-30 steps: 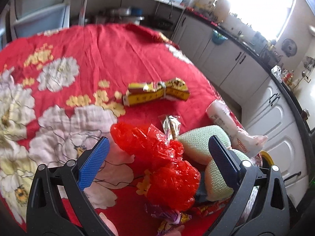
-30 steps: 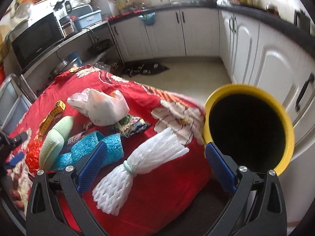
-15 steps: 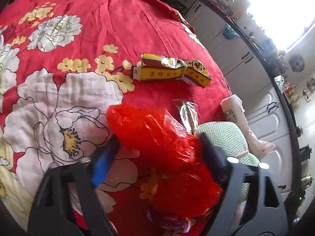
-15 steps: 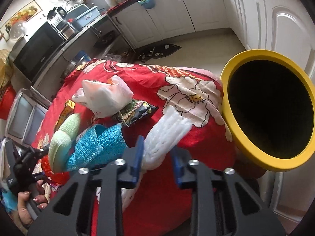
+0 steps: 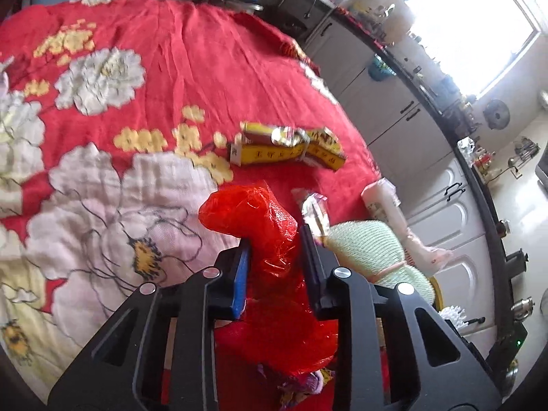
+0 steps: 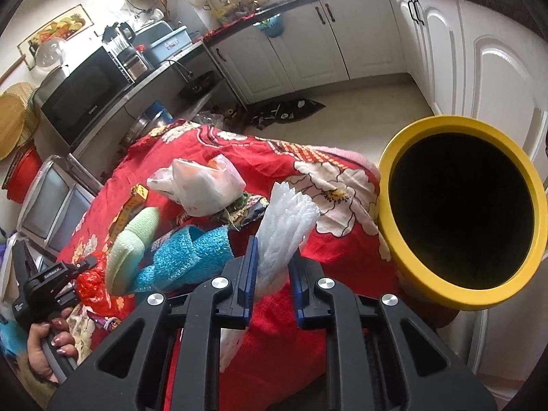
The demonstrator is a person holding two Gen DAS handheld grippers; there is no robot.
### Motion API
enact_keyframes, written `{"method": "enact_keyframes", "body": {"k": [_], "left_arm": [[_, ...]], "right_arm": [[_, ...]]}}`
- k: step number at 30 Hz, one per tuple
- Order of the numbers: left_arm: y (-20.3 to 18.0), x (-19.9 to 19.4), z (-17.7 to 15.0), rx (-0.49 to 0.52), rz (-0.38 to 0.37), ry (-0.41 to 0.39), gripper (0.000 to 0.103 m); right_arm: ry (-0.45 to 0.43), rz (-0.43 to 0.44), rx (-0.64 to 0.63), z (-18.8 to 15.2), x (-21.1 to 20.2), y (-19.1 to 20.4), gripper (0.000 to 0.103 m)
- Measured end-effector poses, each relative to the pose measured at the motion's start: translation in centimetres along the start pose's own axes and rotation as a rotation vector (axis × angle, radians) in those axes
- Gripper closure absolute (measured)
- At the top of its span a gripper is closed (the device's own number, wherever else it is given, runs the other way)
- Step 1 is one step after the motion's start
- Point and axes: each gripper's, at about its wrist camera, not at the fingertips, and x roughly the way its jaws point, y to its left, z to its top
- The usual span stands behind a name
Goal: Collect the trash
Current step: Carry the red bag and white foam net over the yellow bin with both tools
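My left gripper (image 5: pixel 275 239) is shut on a crumpled red plastic bag (image 5: pixel 267 226) lying on the red flowered tablecloth (image 5: pixel 137 78). My right gripper (image 6: pixel 272 250) is shut on a white foam net sleeve (image 6: pixel 284 219) and holds it lifted above the table's edge, its frayed end pointing up. A yellow-rimmed bin (image 6: pixel 462 205) with a dark inside stands just right of the table. The left gripper (image 6: pixel 51 281) also shows in the right wrist view, at the red bag (image 6: pixel 92 284).
On the table lie a torn yellow carton (image 5: pixel 284 147), a clear wrapper (image 5: pixel 313 209), a green foam net (image 5: pixel 370 250), a blue foam net (image 6: pixel 185 257), a white plastic bag (image 6: pixel 202 185) and a dark snack packet (image 6: pixel 246 209). White cabinets (image 6: pixel 496 78) stand behind the bin.
Both grippers went from open to shut: the left closed on the red bag, the right closed on the white foam net and lifted it off the table.
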Motion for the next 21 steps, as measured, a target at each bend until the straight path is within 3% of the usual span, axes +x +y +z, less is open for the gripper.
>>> {"method": "enact_keyframes", "body": {"k": [12,21], "left_arm": [[-5.1,-5.2,1.8,0.114,-0.056,-0.171,0.085],[-11.2,-5.2,1.0,0.210,-0.147,-0.178,0.085]], "right_arm": [[-0.097,-0.019,-0.032,1.1,-3.4,-0.5,0.086],[-0.186,-0.071,-0.065,2.1,-6.2,-1.6,0.086]]}}
